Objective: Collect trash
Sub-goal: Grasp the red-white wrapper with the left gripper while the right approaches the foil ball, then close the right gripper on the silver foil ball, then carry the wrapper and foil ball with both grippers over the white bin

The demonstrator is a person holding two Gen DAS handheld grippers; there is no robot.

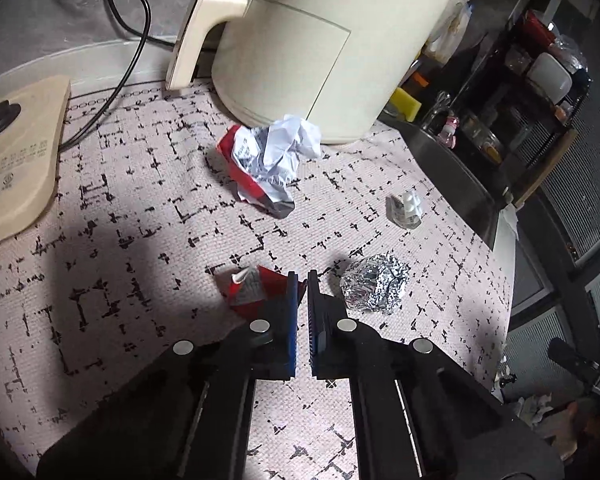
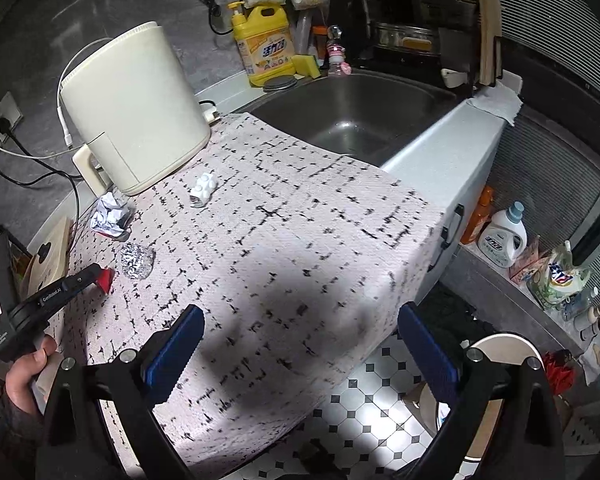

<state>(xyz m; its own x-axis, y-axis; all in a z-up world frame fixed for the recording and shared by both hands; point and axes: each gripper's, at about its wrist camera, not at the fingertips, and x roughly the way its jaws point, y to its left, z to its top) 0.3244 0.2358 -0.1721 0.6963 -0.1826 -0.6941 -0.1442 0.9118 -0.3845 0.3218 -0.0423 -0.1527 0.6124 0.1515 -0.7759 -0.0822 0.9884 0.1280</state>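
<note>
The left gripper (image 1: 302,280) hangs low over the patterned cloth (image 1: 140,208), its 2 blue pads nearly together with only a thin slit between them and nothing in that slit. Its tips sit just beside a small red wrapper (image 1: 252,288), which lies flat on the cloth at the left pad's outer side; whether the pad touches it I cannot tell. A foil ball (image 1: 374,284) rests just to the right of the tips, apart from them. Farther off, a crumpled red-and-white packet (image 1: 272,160) lies near the base of the cream kettle (image 1: 324,40), and a small blister pack (image 1: 406,210) sits toward the sink (image 2: 352,116) side.

The right gripper (image 2: 300,344) is wide open and holds nothing, its 2 fingers spread over the near edge of the cloth, well apart from all the trash. From its view the foil ball (image 2: 136,260), the packet (image 2: 110,216) and the blister pack (image 2: 204,190) lie across the cloth toward the kettle (image 2: 136,112). A round bin (image 2: 496,392) stands on the tiled floor (image 2: 364,412) below the right finger.
</note>
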